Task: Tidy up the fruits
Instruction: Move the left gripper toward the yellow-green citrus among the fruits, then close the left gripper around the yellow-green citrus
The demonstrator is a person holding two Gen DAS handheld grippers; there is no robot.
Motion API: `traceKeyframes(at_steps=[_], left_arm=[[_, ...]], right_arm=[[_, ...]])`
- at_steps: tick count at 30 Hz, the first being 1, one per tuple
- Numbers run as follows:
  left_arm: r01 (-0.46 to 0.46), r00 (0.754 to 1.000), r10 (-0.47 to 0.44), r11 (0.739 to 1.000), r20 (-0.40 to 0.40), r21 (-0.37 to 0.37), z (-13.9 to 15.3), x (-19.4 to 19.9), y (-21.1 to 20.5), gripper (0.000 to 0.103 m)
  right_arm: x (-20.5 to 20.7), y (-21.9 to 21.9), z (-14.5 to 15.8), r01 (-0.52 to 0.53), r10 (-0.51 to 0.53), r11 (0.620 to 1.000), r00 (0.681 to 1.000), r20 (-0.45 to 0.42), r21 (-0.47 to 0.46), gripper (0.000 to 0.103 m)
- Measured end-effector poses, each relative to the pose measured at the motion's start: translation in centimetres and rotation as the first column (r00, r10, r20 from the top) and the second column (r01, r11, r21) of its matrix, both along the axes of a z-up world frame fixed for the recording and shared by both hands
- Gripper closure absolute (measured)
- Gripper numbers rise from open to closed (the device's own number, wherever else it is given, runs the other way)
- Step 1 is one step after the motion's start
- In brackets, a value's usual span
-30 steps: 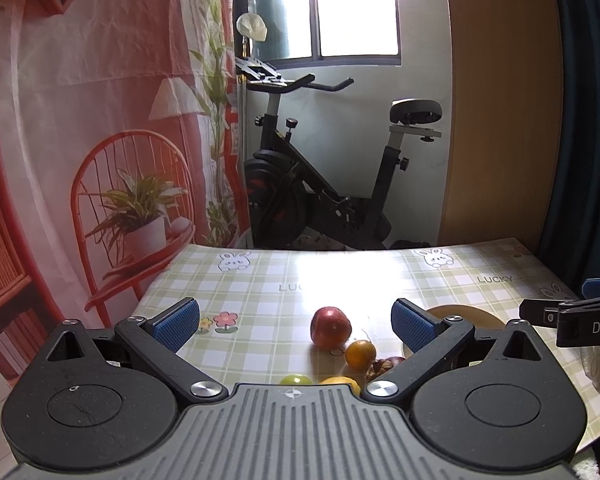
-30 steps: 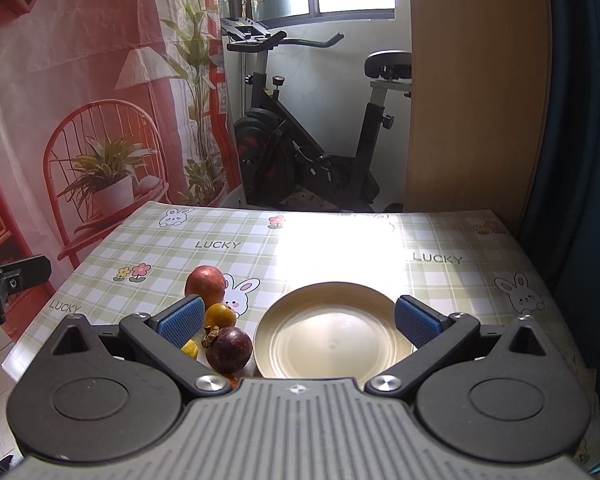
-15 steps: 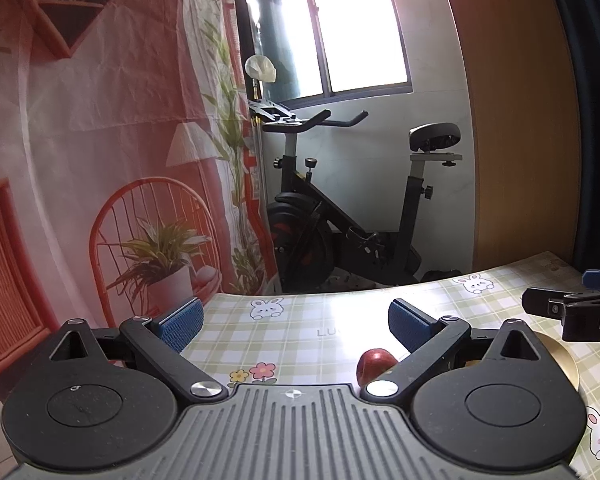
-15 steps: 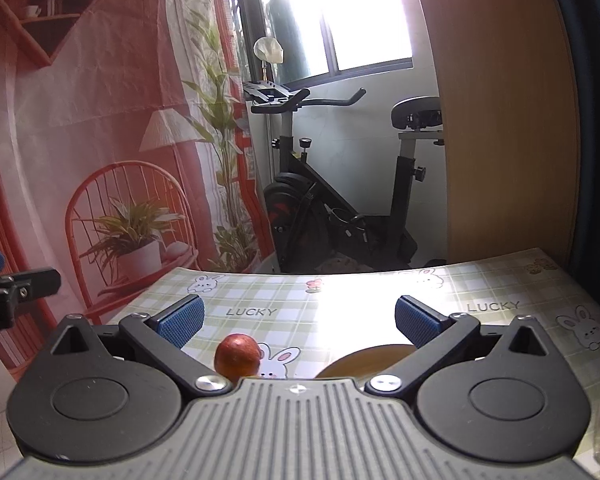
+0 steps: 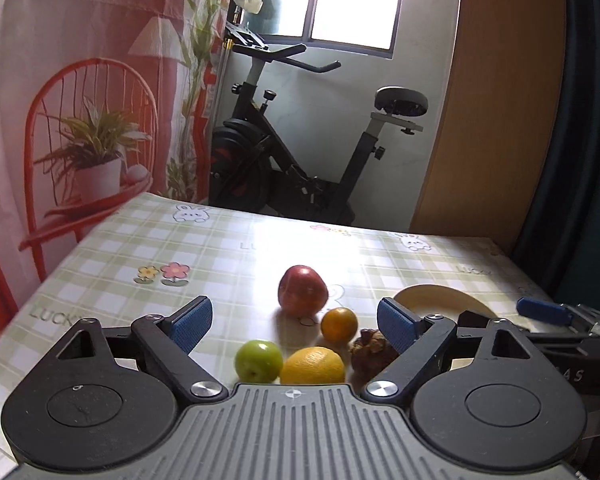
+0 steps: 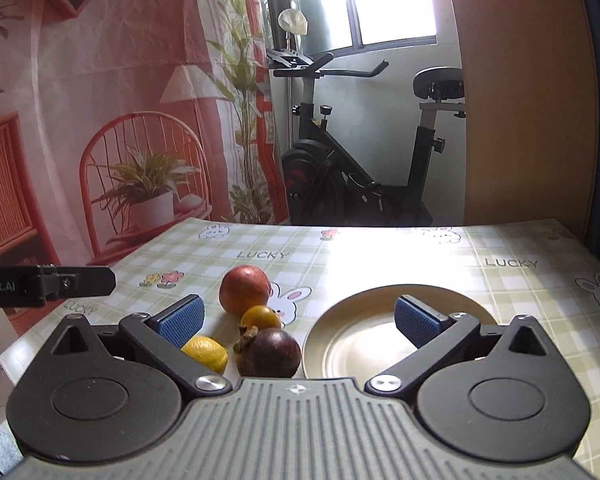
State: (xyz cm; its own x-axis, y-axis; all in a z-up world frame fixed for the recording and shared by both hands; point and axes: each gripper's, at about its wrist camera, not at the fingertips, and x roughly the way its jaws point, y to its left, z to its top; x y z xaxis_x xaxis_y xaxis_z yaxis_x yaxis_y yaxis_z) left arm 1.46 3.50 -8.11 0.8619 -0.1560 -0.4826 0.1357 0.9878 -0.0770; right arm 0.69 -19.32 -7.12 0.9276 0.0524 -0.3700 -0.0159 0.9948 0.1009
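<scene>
I'm lining up the first pick: both grippers, left [image 5: 294, 322] and right [image 6: 298, 316], have fingers apart, empty. Next, clamp the apple [image 5: 302, 290] and carry it to the plate [image 6: 364, 344].

"LUCKY" printed repeatedly on tablecloth [image 6: 380, 256]; "obot.AI" on left gripper [image 6: 40, 286] side.

Backlit by window [image 5: 354, 4], blown-out glare on tablecloth [image 6: 380, 252], fisheye-bent edges, sharp.
</scene>
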Motion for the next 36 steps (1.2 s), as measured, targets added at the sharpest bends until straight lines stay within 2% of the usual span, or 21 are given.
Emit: traceKeyframes(at_steps=[4,6,11,14,18,24,27,29,32,36], left_arm=[[0.005,0.999,-0.004,0.999,-0.038,0.041,-1.2,-0.3,-0.2,0.012],[0.004,1.0,-0.003,1.0,-0.029,0.026,-1.4,-0.2,-0.4,0.012],[-0.018,0.999,0.021,0.998,-0.05,0.065,-1.8,0.3,-1.7,0.013],[0.004,0.997,0.002,0.997,-0.075,0.082,-2.4,0.4,-2.3,0.018],[0.021,0.994,-0.009,0.994,-0.108,0.108,-3.1,0.5,-2.8,0.019],[0.063,0.994,-0.055,0.994,-0.092,0.084,-3.7,0.3,-2.9,0.022],[0.103,0.99,-0.097,0.993,-0.104,0.052,-4.0,0.4,-3.2,0.037],[0.147,0.984,-0.14,0.988,-0.11,0.053,-4.2,0.3,-3.7,0.053],[0.211,0.97,-0.204,0.976,-0.13,0.044,-4.6,0.3,-4.6,0.062],[0.28,0.945,-0.272,0.96,-0.182,0.015,-5.6,0.9,-5.8,0.062]], right_arm=[[-0.1,-0.1,-1.4,-0.024,0.023,1.0,0.997,-0.069,-0.008,0.0],[-0.3,-0.3,-1.8,-0.041,0.041,0.999,0.996,-0.08,0.001,0.0],[-0.5,-0.9,-2.7,-0.062,0.065,0.998,0.991,-0.12,0.03,0.0],[-0.3,-0.8,-3.1,-0.074,0.079,0.997,0.986,-0.144,0.035,0.0],[-0.3,-0.5,-3.9,-0.101,0.106,0.994,0.979,-0.173,0.037,0.0],[-0.3,0.8,-4.6,-0.182,0.178,0.983,0.962,-0.206,0.0,0.012],[-0.3,1.4,-5.0,-0.21,0.2,0.978,0.956,-0.216,-0.024,0.019],[-0.3,1.8,-5.3,-0.234,0.221,0.972,0.949,-0.223,-0.032,0.023],[-0.3,2.5,-5.8,-0.268,0.251,0.962,0.938,-0.238,-0.045,0.032],[-0.3,3.1,-6.3,-0.303,0.281,0.951,0.927,-0.248,-0.055,0.041]])
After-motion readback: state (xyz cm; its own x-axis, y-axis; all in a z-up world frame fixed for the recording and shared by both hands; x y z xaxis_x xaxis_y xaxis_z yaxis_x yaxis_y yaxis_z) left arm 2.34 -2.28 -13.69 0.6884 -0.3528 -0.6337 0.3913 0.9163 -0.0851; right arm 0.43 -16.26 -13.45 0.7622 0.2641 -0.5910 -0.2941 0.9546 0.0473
